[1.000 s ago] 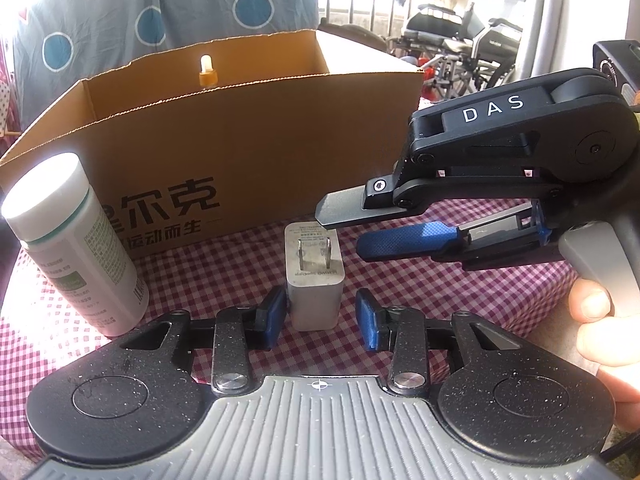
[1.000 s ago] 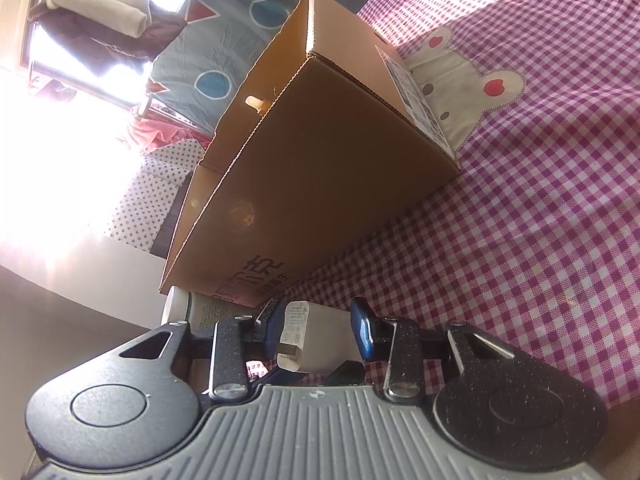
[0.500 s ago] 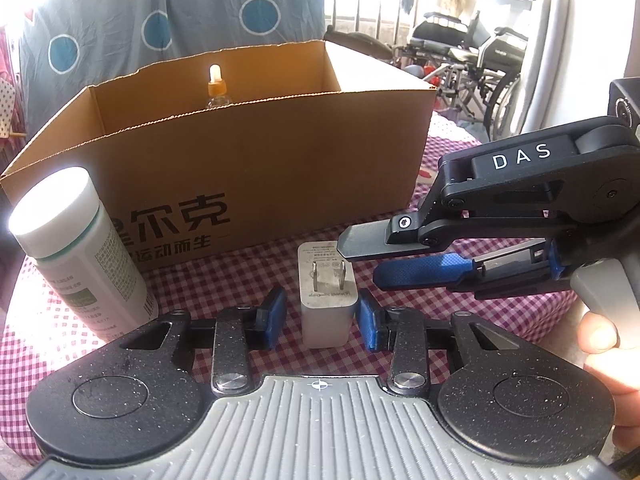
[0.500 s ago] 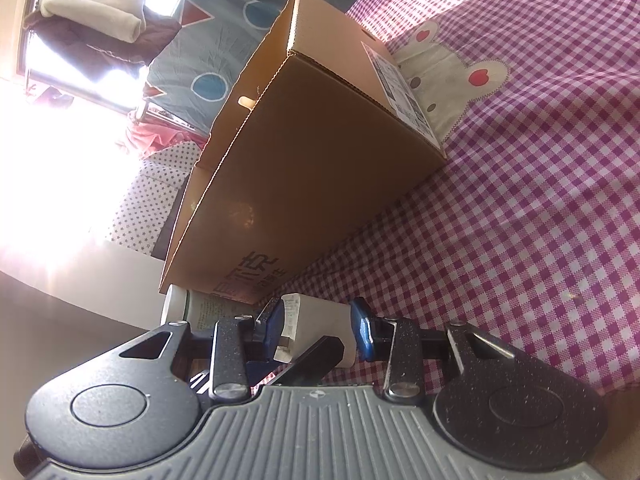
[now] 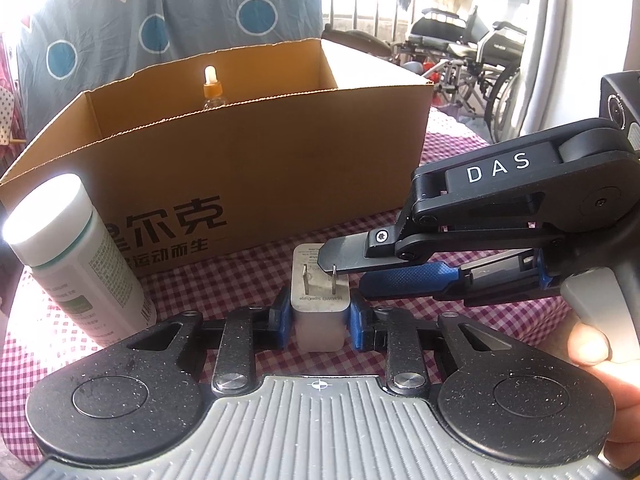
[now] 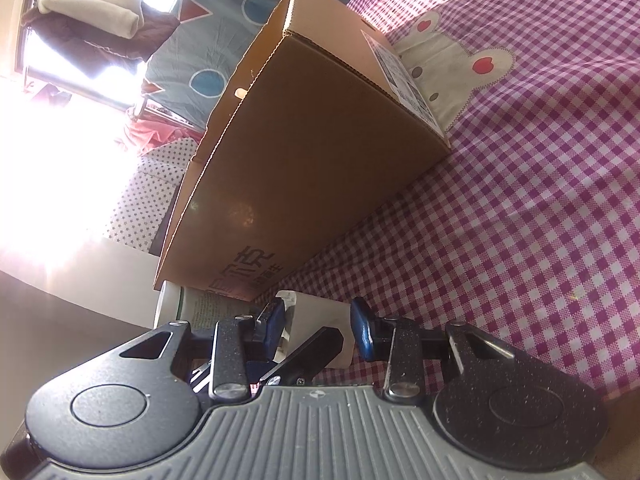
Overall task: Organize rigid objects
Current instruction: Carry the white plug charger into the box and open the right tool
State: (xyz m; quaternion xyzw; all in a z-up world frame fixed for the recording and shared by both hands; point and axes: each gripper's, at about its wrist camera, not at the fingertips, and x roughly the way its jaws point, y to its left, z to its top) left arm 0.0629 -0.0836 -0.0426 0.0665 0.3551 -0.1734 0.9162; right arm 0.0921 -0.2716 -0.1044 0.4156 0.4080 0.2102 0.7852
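Observation:
A small white charger (image 5: 318, 304) stands on the checked cloth with its two prongs up. My left gripper (image 5: 318, 314) is shut on it, a blue pad pressing each side. My right gripper (image 5: 344, 272) reaches in from the right and is open. Its upper fingertip lies across the prong face and its blue lower finger ends just right of the charger. In the right wrist view the charger (image 6: 316, 316) shows between the right gripper (image 6: 320, 324) pads, with a left gripper finger (image 6: 316, 344) crossing below it. The open cardboard box (image 5: 260, 160) stands just behind.
A white pill bottle (image 5: 80, 264) with a green label stands left of the charger, close to the box front. A dropper bottle (image 5: 210, 88) stands inside the box. The person's hand (image 5: 592, 344) holds the right gripper's handle. Wheelchairs are parked at the back right.
The left jaws have closed from a gap on each side onto the charger. The right gripper's upper fingertip has sunk slightly onto the prong face.

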